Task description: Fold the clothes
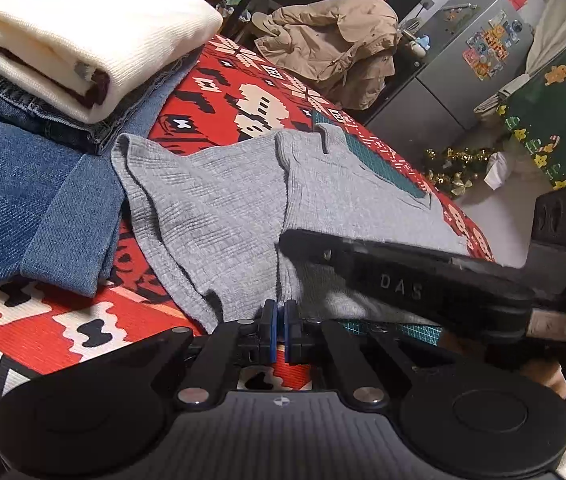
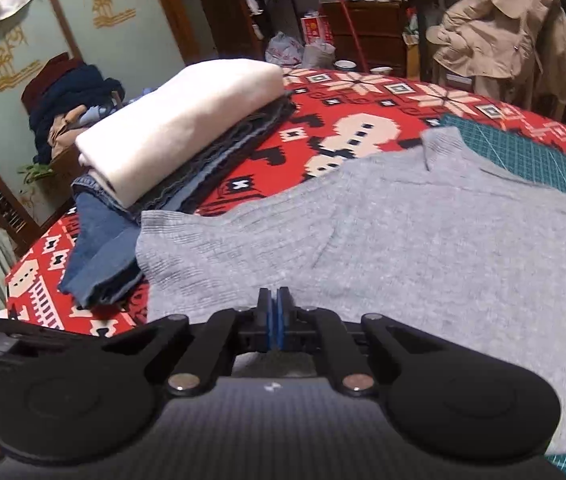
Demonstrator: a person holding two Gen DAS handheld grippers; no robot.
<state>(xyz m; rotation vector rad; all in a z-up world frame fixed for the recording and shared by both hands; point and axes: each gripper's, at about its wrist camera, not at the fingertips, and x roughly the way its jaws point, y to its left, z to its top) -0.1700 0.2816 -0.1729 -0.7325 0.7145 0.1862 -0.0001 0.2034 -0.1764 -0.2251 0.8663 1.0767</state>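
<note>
A grey ribbed sweater [image 1: 211,208] [image 2: 403,248] lies spread on the red patterned tablecloth [image 1: 63,320], one sleeve folded in. My left gripper [image 1: 280,312] is shut on the sweater's near edge, and creases in the cloth run up from its blue pads. My right gripper [image 2: 274,304] is also shut, its pads pressed together at the sweater's near hem. In the left wrist view the right gripper's black body [image 1: 403,280] reaches in from the right over the sweater, just above my left fingertips. The left gripper's body [image 2: 23,336] shows at the lower left of the right wrist view.
A folded cream sweater [image 1: 95,32] [image 2: 179,120] rests on folded blue jeans [image 1: 43,192] [image 2: 99,256] to the left. A green cutting mat [image 1: 383,164] [image 2: 523,152] lies under the sweater's far side. A tan coat [image 1: 331,40] and a grey fridge [image 1: 463,60] stand beyond the table.
</note>
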